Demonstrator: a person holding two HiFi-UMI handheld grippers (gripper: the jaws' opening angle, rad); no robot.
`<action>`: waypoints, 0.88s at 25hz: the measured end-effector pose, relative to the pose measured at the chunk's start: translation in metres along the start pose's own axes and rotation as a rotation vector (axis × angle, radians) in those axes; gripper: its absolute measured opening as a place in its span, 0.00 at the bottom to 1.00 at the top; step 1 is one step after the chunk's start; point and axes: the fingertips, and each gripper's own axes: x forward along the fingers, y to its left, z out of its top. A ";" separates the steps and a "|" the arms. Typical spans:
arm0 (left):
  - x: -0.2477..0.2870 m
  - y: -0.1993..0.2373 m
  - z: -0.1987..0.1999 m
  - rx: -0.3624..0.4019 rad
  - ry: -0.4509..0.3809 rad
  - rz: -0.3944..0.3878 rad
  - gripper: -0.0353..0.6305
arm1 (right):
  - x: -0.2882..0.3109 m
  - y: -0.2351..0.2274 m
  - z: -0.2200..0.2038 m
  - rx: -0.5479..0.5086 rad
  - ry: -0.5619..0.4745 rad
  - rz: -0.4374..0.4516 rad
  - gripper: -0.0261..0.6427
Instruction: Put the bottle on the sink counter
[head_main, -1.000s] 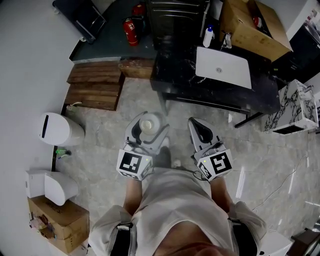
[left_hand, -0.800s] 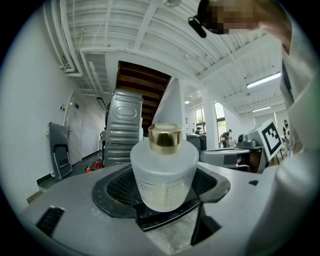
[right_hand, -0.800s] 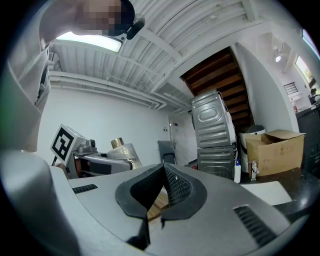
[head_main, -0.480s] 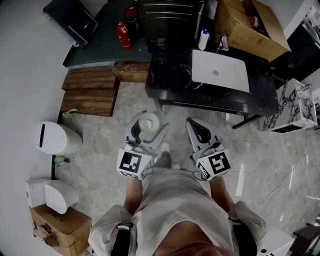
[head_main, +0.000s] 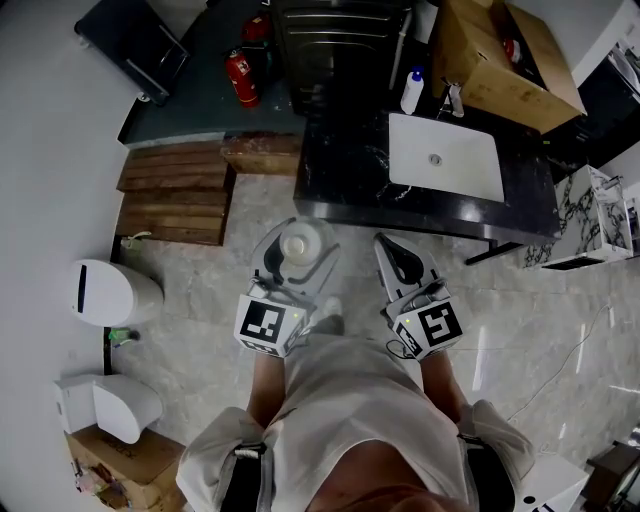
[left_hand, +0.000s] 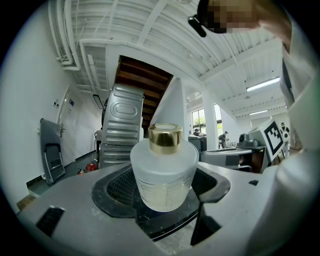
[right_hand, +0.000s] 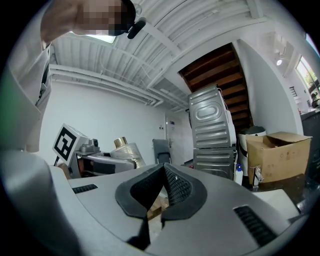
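Observation:
A frosted glass bottle (left_hand: 163, 172) with a gold cap sits upright between the jaws of my left gripper (left_hand: 162, 200), which is shut on it. From the head view the bottle (head_main: 296, 246) shows as a pale round top in the left gripper (head_main: 293, 258), held over the floor in front of the counter. My right gripper (head_main: 402, 262) is beside it, shut with nothing between its pads (right_hand: 175, 187). The black sink counter (head_main: 345, 170) with a white basin (head_main: 445, 155) lies ahead, a short way beyond both grippers.
On the counter's far edge stand a white bottle with a blue cap (head_main: 412, 92) and a tap (head_main: 455, 98). A cardboard box (head_main: 505, 60), a metal appliance (head_main: 340, 40), a fire extinguisher (head_main: 238, 75), wooden steps (head_main: 175, 190) and a white bin (head_main: 110, 292) stand around.
The counter and floor items have shifted in the head view as the person moves toward the counter. Both grippers keep their places, and the bottle stays held.

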 end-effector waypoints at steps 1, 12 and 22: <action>0.004 0.006 0.001 -0.001 -0.001 -0.003 0.54 | 0.007 -0.002 0.000 -0.001 0.002 -0.004 0.03; 0.051 0.062 0.004 0.003 0.001 -0.064 0.54 | 0.067 -0.026 -0.001 -0.009 0.027 -0.073 0.03; 0.078 0.099 -0.010 -0.014 0.023 -0.106 0.54 | 0.103 -0.035 -0.012 -0.008 0.064 -0.123 0.03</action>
